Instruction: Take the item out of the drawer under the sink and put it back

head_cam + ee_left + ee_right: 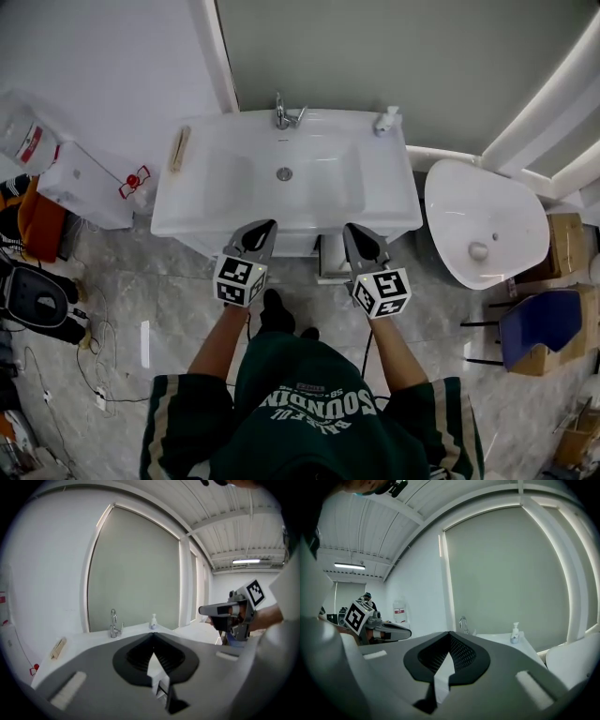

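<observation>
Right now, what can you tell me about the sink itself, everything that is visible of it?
The sink is a white, glossy, ceramic-looking rectangular basin with rounded corners and a wide flat rim, set level against the wall. Its bowl holds nothing; a round metal drain sits in the middle. A chrome faucet stands at the back centre, a white pump bottle stands on the back right corner, and a wooden-looking stick-shaped item lies on the left rim.

on a white rectangular ceramic sink [225, 202], a chrome metal tap [286, 114] stands at the rear middle, a white plastic pump bottle [386, 120] at the rear right corner, a pale wooden strip [179, 148] along the left rim. a white oval ceramic basin [483, 220] lies to its right.
</observation>
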`<state>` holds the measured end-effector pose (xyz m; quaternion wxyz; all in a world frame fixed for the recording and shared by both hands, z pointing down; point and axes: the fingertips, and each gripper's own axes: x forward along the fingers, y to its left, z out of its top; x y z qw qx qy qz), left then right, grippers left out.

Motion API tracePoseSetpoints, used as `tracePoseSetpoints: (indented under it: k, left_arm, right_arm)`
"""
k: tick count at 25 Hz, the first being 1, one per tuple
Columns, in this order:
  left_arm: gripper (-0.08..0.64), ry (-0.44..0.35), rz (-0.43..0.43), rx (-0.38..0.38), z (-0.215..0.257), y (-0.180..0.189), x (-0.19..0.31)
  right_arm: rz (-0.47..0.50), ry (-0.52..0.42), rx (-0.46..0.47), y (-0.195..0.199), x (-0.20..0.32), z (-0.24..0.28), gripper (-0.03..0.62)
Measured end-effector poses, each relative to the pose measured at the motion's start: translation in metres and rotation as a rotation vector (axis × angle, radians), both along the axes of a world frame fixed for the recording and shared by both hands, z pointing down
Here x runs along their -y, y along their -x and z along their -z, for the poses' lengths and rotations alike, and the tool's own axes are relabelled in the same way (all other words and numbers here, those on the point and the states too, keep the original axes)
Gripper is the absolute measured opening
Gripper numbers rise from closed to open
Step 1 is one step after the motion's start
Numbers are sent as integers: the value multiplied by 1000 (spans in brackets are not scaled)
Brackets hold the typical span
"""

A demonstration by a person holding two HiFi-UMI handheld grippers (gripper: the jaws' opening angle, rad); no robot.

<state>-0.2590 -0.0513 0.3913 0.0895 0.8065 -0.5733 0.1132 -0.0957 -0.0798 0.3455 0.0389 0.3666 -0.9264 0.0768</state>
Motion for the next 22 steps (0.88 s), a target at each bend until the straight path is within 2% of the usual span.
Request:
tracePoseSetpoints:
  k: [5, 10, 22]
  left_arm:
    - [49, -1, 10, -30, -2, 3, -10]
    - [49, -8, -4, -7, 0, -2, -13]
    - [49, -5, -13, -24, -2, -8, -20]
  right_arm:
    - [13, -2, -4, 0, -11, -3, 2]
    - [18, -3, 1, 3, -18, -1, 2]
    - [15, -2, 2, 1, -28, -4, 2]
